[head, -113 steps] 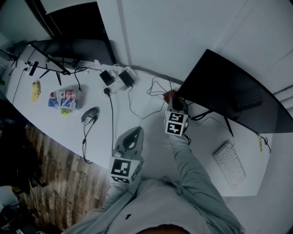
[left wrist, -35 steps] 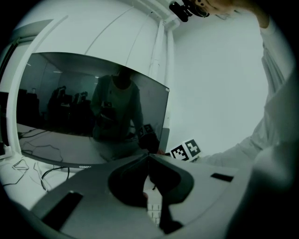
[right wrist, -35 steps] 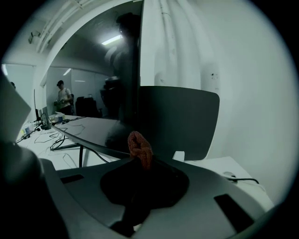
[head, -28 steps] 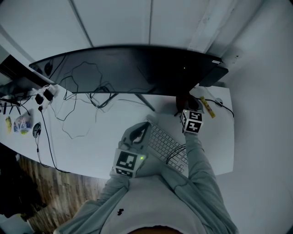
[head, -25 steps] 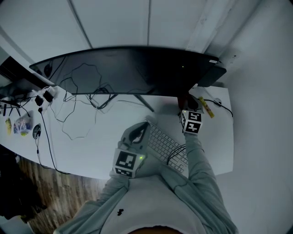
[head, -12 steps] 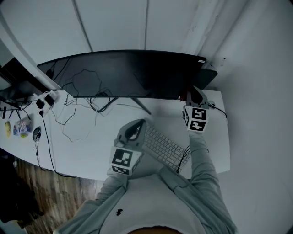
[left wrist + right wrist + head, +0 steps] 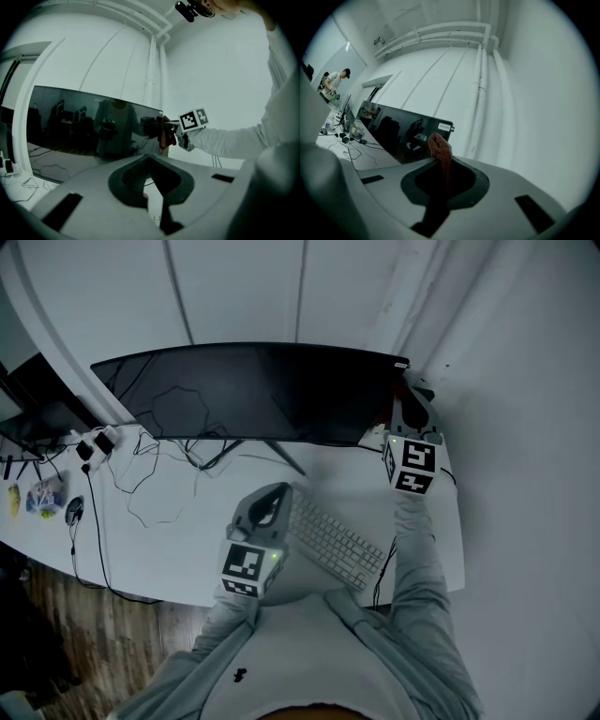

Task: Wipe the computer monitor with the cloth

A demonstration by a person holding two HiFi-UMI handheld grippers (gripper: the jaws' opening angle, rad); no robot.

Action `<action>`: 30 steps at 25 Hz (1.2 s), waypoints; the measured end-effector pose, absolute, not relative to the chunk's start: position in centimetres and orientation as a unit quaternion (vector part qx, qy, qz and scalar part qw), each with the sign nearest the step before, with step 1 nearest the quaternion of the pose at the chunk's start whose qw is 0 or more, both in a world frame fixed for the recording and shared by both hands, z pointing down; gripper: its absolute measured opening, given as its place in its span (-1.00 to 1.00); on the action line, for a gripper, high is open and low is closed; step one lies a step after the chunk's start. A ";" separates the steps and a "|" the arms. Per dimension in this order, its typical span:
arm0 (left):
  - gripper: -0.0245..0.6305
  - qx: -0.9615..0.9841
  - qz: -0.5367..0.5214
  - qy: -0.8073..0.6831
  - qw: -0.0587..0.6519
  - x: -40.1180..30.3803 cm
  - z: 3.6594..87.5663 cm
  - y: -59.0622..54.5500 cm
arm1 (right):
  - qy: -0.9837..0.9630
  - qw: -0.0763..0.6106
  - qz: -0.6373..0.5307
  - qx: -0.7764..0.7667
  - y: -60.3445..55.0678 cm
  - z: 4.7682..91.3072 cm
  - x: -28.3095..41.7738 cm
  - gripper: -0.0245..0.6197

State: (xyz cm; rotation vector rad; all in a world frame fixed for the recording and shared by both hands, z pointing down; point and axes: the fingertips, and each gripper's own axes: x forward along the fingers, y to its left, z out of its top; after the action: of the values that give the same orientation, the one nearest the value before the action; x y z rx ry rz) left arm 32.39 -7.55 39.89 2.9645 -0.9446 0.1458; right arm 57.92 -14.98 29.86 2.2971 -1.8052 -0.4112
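Head view had the right gripper (image 7: 406, 407) raised at the right end of the monitor (image 7: 253, 390). Its jaws were clamped on the reddish cloth (image 7: 440, 151), which stood just beside the screen's upper right corner. The left gripper (image 7: 274, 498) hung over the desk (image 7: 187, 531) beside the keyboard (image 7: 337, 542), jaws together on nothing.

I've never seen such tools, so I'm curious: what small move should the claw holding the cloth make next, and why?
Probably ease the right claw toward the monitor until the red cloth presses flat against it near its right edge. The cloth is clamped and sits right by that edge, but firm contact isn't evident.
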 end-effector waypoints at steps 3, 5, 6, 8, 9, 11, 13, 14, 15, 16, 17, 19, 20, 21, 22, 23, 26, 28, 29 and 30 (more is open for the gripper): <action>-0.86 0.950 0.046 -0.307 0.016 31.7 39.7 -7.2 | -0.604 0.087 -0.156 0.777 -14.8 27.1 57.7 -0.82; -0.86 0.950 0.045 -0.310 0.014 31.4 39.6 -7.1 | -0.603 0.086 -0.164 0.776 -14.8 26.0 57.8 -0.82; -0.86 0.949 0.043 -0.311 0.012 31.3 39.5 -7.1 | -0.601 0.086 -0.167 0.777 -14.8 25.5 57.9 -0.82; -0.86 0.949 0.041 -0.313 0.010 31.0 39.4 -7.0 | -0.596 0.081 -0.171 0.780 -14.5 24.7 57.9 -0.82; -0.86 0.948 0.041 -0.314 0.011 30.8 39.4 -6.9 | -0.594 0.078 -0.172 0.782 -14.4 24.3 57.9 -0.82; -0.86 0.948 0.041 -0.317 0.012 30.5 39.4 -6.8 | -0.593 0.080 -0.172 0.783 -14.5 23.5 57.9 -0.82; -0.86 0.947 0.038 -0.318 0.012 30.4 39.2 -6.9 | -0.594 0.085 -0.178 0.780 -14.7 22.7 57.8 -0.82; -0.86 0.947 0.036 -0.319 0.011 30.3 39.1 -7.0 | -0.597 0.086 -0.179 0.777 -14.9 22.3 57.9 -0.82; -0.86 0.947 0.035 -0.319 0.009 30.3 39.1 -7.0 | -0.602 0.087 -0.177 0.774 -15.0 22.1 57.9 -0.82; -0.86 0.947 0.036 -0.319 0.009 30.2 39.2 -7.1 | -0.607 0.090 -0.176 0.770 -15.2 22.0 58.0 -0.82; -0.86 0.947 0.037 -0.320 0.010 30.1 39.4 -7.1 | -0.610 0.099 -0.178 0.766 -15.2 21.9 57.9 -0.82; -0.86 0.945 0.043 -0.323 0.015 29.8 39.9 -7.1 | -0.604 0.134 -0.197 0.761 -15.3 21.9 57.3 -0.82; -0.86 0.945 0.045 -0.323 0.016 29.7 40.1 -7.2 | -0.599 0.152 -0.207 0.759 -15.4 21.8 56.8 -0.82; -0.86 0.945 0.045 -0.323 0.017 29.6 40.1 -7.2 | -0.595 0.166 -0.214 0.757 -15.4 21.8 56.3 -0.82; -0.86 0.945 0.044 -0.322 0.018 29.6 40.0 -7.2 | -0.593 0.176 -0.219 0.755 -15.6 21.8 55.9 -0.82; -0.86 0.946 0.042 -0.322 0.018 29.7 39.9 -7.3 | -0.591 0.184 -0.223 0.753 -15.7 21.7 55.5 -0.82; -0.86 0.945 0.042 -0.323 0.020 29.6 40.0 -7.3 | -0.594 0.199 -0.230 0.745 -16.3 21.7 54.3 -0.82; -0.86 0.945 0.045 -0.325 0.021 29.3 40.3 -7.2 | -0.606 0.194 -0.230 0.737 -16.7 21.8 53.2 -0.82; -0.86 0.944 0.046 -0.326 0.022 28.9 40.5 -7.2 | -0.612 0.190 -0.229 0.733 -17.0 21.8 52.5 -0.82; -0.86 0.943 0.046 -0.330 0.024 28.5 40.7 -7.2 | -0.617 0.189 -0.229 0.729 -17.3 21.8 51.7 -0.82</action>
State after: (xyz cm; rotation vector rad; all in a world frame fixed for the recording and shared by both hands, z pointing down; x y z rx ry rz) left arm 28.49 -7.24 40.69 2.9162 -1.0203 0.1438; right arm 51.72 -17.33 21.81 2.0494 -1.7350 -0.6442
